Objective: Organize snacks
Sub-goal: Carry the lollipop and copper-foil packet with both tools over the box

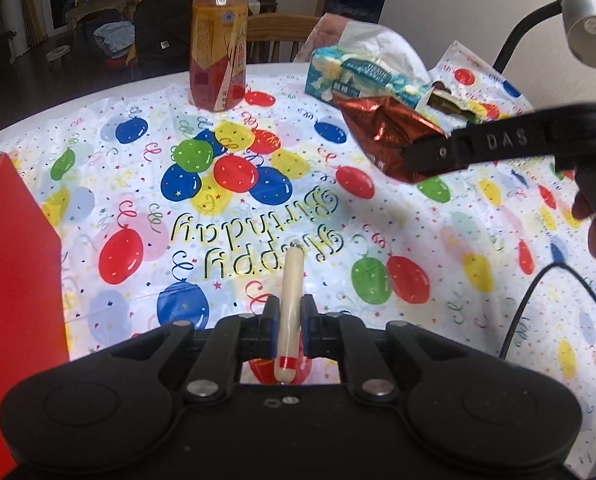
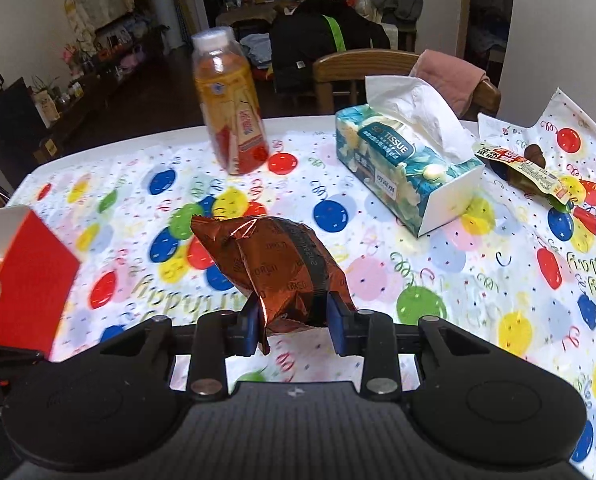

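My left gripper (image 1: 290, 320) is shut on a pale sausage stick (image 1: 291, 304) with a red band at its near end, held above the balloon tablecloth (image 1: 226, 208). A red box (image 1: 14, 280) stands at the left edge of that view. My right gripper (image 2: 294, 326) is shut on a crinkled copper-red foil snack bag (image 2: 274, 264), lifted off the table. In the left wrist view the same foil bag (image 1: 381, 136) hangs from the right gripper's black fingers (image 1: 437, 154) at the right. The red box (image 2: 26, 284) is open-topped at the right view's left, with wrappers inside.
An orange drink bottle (image 2: 230, 104) stands at the back of the table. A tissue box (image 2: 401, 160) lies to its right, with a brown wrapped snack (image 2: 525, 172) beyond it. A black cable (image 1: 537, 292) and a lamp (image 1: 581, 20) are at the right. Wooden chairs (image 2: 353, 76) stand behind.
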Tool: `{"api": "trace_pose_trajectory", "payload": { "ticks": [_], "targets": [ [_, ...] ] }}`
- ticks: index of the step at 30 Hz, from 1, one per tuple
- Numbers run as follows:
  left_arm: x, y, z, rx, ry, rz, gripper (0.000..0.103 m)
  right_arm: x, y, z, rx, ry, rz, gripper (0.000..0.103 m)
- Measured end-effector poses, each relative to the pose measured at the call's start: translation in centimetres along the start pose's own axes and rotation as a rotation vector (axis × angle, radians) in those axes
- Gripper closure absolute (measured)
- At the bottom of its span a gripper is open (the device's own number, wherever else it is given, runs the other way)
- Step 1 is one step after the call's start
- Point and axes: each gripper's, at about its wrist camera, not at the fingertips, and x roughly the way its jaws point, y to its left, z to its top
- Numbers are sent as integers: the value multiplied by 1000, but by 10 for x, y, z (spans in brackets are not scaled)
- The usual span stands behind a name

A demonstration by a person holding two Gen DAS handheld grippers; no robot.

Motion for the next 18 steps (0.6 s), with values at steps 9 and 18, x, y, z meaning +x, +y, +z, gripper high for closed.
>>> {"api": "trace_pose_trajectory", "payload": {
  "ticks": [9, 18],
  "targets": [
    [-47, 8, -6, -27, -49, -27, 95, -42, 31, -17, -9, -11, 40, 70],
    [-91, 32, -13, -55, -101, -31, 95, -77, 76, -27, -19, -40, 78, 70]
  ]
}}
